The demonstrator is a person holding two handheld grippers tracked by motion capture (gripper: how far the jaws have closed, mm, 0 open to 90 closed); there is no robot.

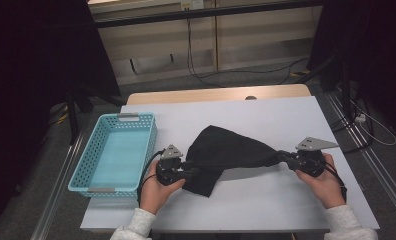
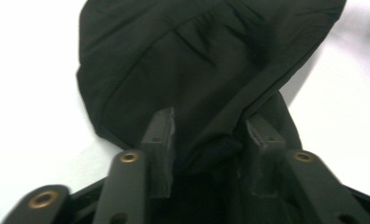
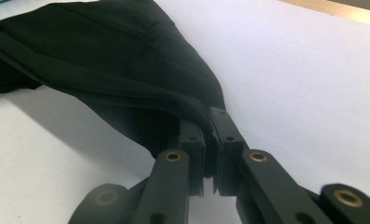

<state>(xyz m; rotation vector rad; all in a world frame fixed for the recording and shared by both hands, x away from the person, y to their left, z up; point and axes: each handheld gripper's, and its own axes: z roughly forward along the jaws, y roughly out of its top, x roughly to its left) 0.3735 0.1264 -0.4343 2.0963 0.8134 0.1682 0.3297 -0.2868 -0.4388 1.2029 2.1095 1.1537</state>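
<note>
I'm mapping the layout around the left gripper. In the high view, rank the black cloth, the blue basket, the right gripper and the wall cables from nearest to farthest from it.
1. black cloth: held in the left gripper, spreading to its right.
2. blue basket: just to its left on the table.
3. right gripper: across the cloth, at the table's right side.
4. wall cables: on the floor beyond the table's far edge.

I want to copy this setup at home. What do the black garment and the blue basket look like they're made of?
The black garment looks like thin matte woven or knit fabric: it drapes, creases and bunches where the left gripper and right gripper pinch it. The exact fibre can't be told. The blue basket looks like moulded plastic with a slight sheen: stiff, evenly perforated walls.
</note>
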